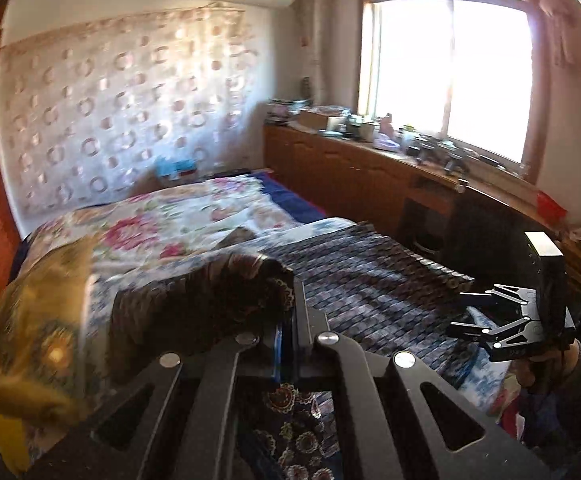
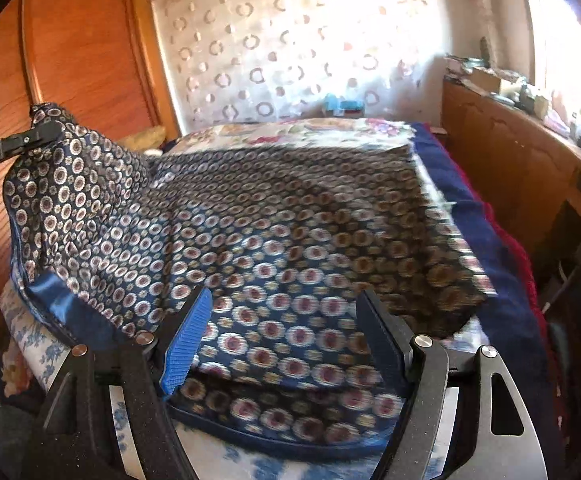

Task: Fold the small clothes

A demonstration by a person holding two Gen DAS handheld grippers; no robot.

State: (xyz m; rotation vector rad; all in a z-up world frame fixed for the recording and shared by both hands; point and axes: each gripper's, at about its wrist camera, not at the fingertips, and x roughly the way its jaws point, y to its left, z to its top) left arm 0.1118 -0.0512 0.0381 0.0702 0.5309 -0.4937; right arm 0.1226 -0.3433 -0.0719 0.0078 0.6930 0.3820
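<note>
Clearly one garment (image 2: 274, 232) is in play, a dark blue cloth printed with small rings, spread over the bed (image 2: 490, 280), with two grippers working on it. One corner is lifted off the bed at the left, pinched in the closed fingers of the left gripper (image 2: 48, 130). The right gripper (image 2: 286, 344) hovers just above the near edge with its fingers spread wide, the cloth lying below them, not pinched. Only the right wrist view shows the whole spread and the lifted corner; the left wrist view shows the left gripper (image 1: 288, 312) clamped on a bunched fold and the right gripper (image 1: 466, 312) from the side, plus a window (image 1: 450, 76). Both views are blurred, and the garment's kind cannot be told.
</note>
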